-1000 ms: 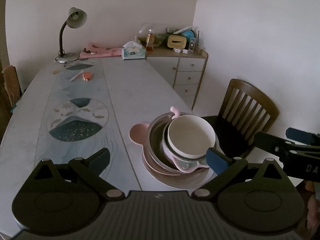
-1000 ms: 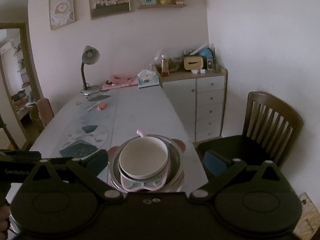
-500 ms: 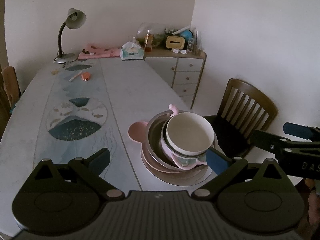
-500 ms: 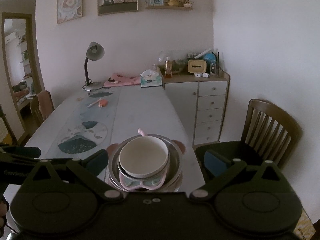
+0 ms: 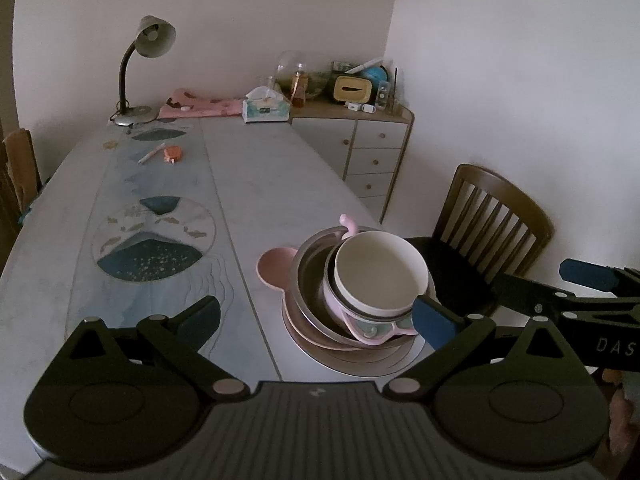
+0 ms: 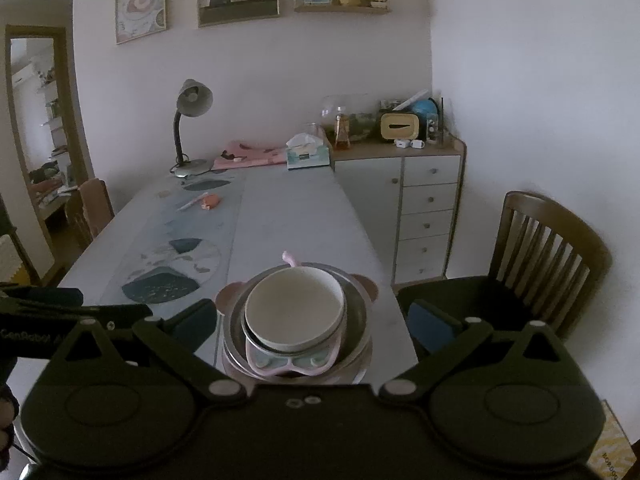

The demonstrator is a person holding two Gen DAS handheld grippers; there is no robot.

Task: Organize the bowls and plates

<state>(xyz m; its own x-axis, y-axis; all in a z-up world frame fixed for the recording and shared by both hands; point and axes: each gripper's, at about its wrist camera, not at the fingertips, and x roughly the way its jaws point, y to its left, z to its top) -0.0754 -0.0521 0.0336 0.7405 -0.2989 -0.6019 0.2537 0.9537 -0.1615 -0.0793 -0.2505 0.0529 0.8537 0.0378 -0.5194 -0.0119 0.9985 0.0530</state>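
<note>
A stack of dishes sits at the near right edge of the table. A white bowl (image 5: 378,274) (image 6: 294,310) is on top, tilted, in a pink divided dish (image 5: 368,330) (image 6: 290,362). Both rest in a steel bowl (image 5: 310,280) (image 6: 356,312) on a pink eared plate (image 5: 274,266) (image 6: 230,294). My left gripper (image 5: 316,316) is open and empty, just short of the stack. My right gripper (image 6: 314,322) is open and empty, its jaws either side of the stack, held above it. The right gripper also shows at the right of the left wrist view (image 5: 584,276).
A wooden chair (image 5: 492,216) (image 6: 548,248) stands right of the stack. A desk lamp (image 5: 144,64), a tissue box (image 5: 266,108), a pen and an orange object (image 5: 173,153) lie at the table's far end. A drawer cabinet (image 6: 428,204) stands beyond the table.
Both grippers have drawn back and up a little from the stack. The dishes have not moved.
</note>
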